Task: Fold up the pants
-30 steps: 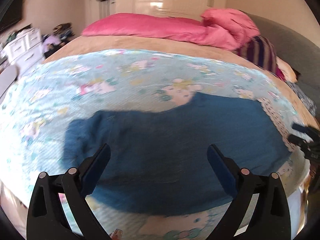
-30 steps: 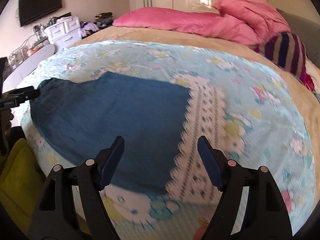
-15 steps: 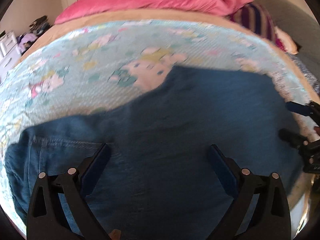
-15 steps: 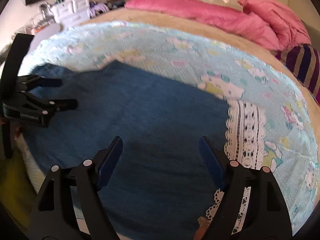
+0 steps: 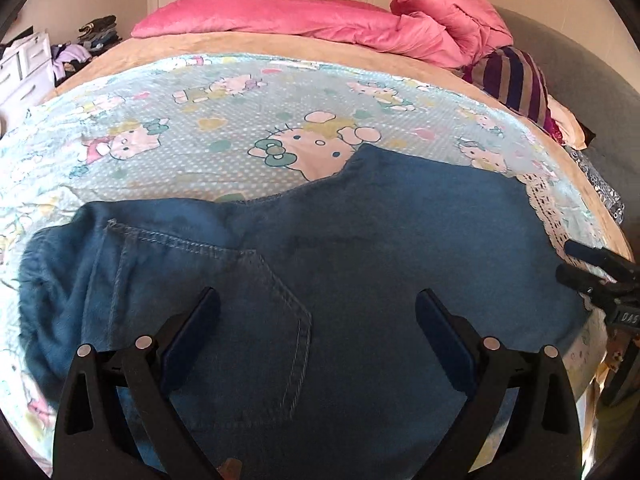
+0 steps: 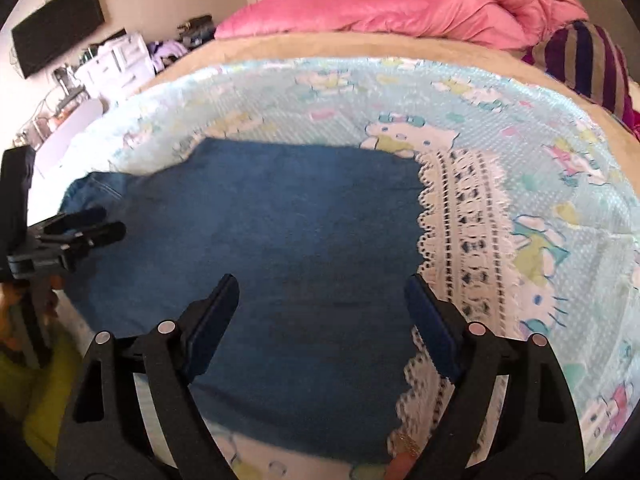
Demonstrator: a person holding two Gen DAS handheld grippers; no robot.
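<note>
a light blue cartoon-print bedsheet [image 5: 224, 160] covers the bed, with a pink quilt [image 5: 304, 20] across the top of the frame and white drawers [image 6: 120, 64] at upper left. the blue denim pants [image 5: 360, 264] lie flat in the lower centre, back pocket [image 5: 256, 320] up, beside a white lace strip [image 6: 464, 216]. the left gripper [image 5: 318, 316] stands wide apart above the denim; the right gripper [image 6: 322, 300] is opening, pressing on nothing.

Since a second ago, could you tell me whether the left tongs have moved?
Yes. The left tongs have come forward and down over the blue pants: the back pocket now lies between the fingers, and the pink duvet stays behind.
</note>
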